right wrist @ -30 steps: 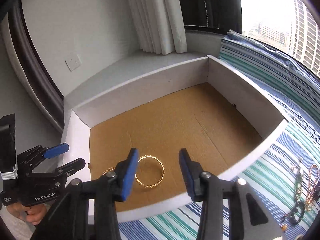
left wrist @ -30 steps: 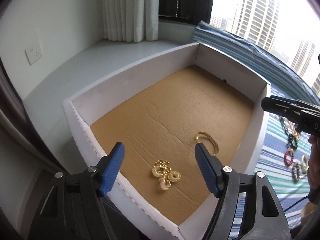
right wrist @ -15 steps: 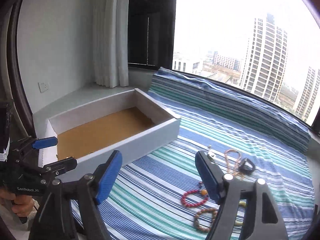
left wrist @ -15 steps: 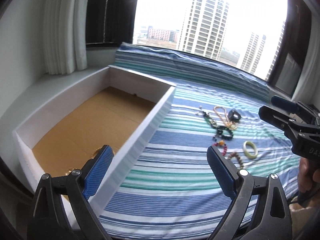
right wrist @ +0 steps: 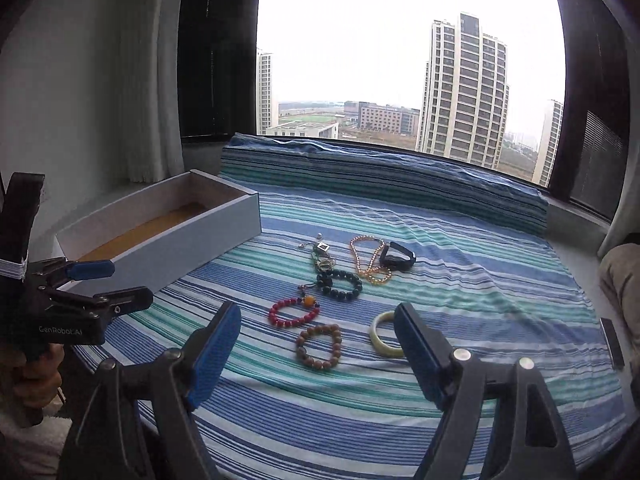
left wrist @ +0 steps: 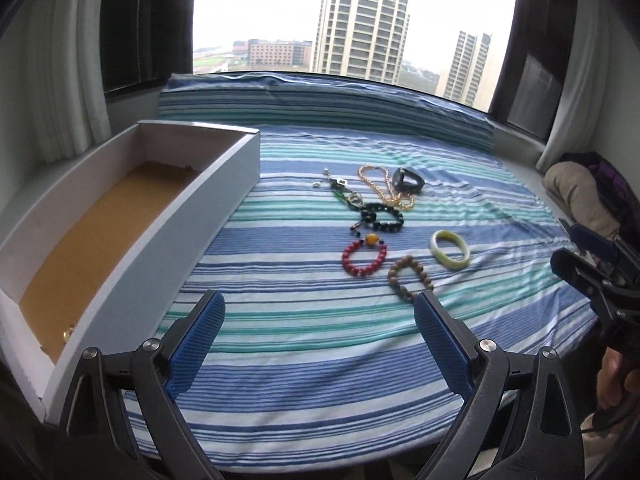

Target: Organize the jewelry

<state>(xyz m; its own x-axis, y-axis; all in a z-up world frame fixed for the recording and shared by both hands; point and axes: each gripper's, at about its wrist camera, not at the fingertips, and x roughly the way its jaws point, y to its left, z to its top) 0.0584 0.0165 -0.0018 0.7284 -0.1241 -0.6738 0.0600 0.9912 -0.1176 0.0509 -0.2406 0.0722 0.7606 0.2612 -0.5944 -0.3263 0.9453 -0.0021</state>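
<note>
Both my claws, left (left wrist: pixel 318 340) and right (right wrist: pixel 318 350), jaws just opened wide, empty. Bracelets cluster close on striped cloth (left wrist: pixel 300 320): brown bead bracelet (right wrist: pixel 319 346) near red one (right wrist: pixel 294 312); risk snagging two together.

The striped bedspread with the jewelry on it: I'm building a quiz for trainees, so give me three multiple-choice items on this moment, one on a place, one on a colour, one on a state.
1. Where is the box relative to the jewelry in the left wrist view?
A. left of it
B. right of it
C. on top of it

2. What colour is the bangle on the bedspread?
A. red
B. pale green
C. black

3. How does the right hand-held gripper stand?
A. shut on the red bracelet
B. shut on the bangle
C. open, holding nothing

Answers:
1 A: the box lies at the bedspread's left edge.
2 B: the smooth ring beside the wooden bracelet is pale green.
3 C: its jaws stand wide apart with nothing between the pads, having just been opening.
</note>
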